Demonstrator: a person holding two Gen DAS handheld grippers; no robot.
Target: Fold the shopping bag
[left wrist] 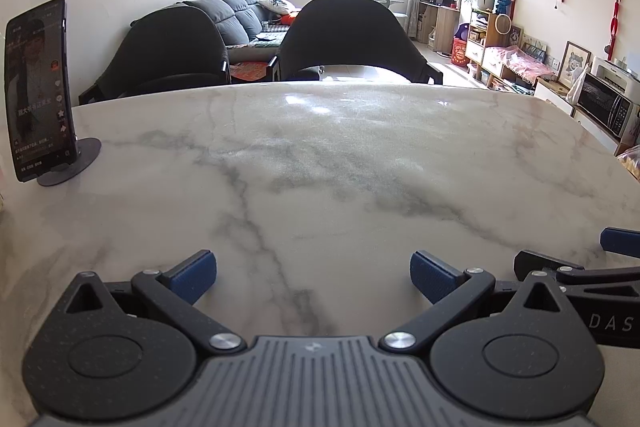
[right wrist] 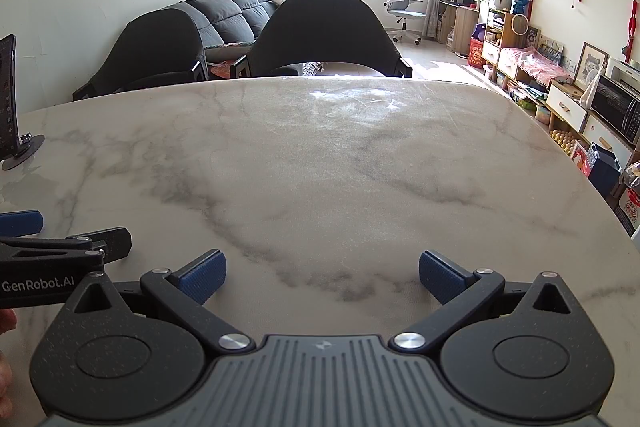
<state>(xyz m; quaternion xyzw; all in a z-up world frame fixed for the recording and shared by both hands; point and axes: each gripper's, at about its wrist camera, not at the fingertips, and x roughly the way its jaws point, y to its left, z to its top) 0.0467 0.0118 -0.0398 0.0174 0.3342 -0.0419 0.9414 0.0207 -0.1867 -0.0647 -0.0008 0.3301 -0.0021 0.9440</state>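
Observation:
No shopping bag shows in either view. My left gripper [left wrist: 313, 277] stands open over the near part of the white marble table [left wrist: 340, 155], its blue pads [left wrist: 196, 277] wide apart with nothing between them. My right gripper [right wrist: 322, 279] is also open and empty, low over the same table [right wrist: 340, 167]. The two grippers sit side by side: the right one's black body [left wrist: 580, 279] shows at the right edge of the left wrist view, and the left one's body [right wrist: 52, 267] shows at the left edge of the right wrist view.
A phone on a round stand [left wrist: 38, 91] stands upright at the table's left side, also seen edge-on as the phone [right wrist: 10, 95]. Two dark chairs [left wrist: 348, 39] stand at the far edge. Low cabinets and a microwave [right wrist: 616, 111] line the right wall.

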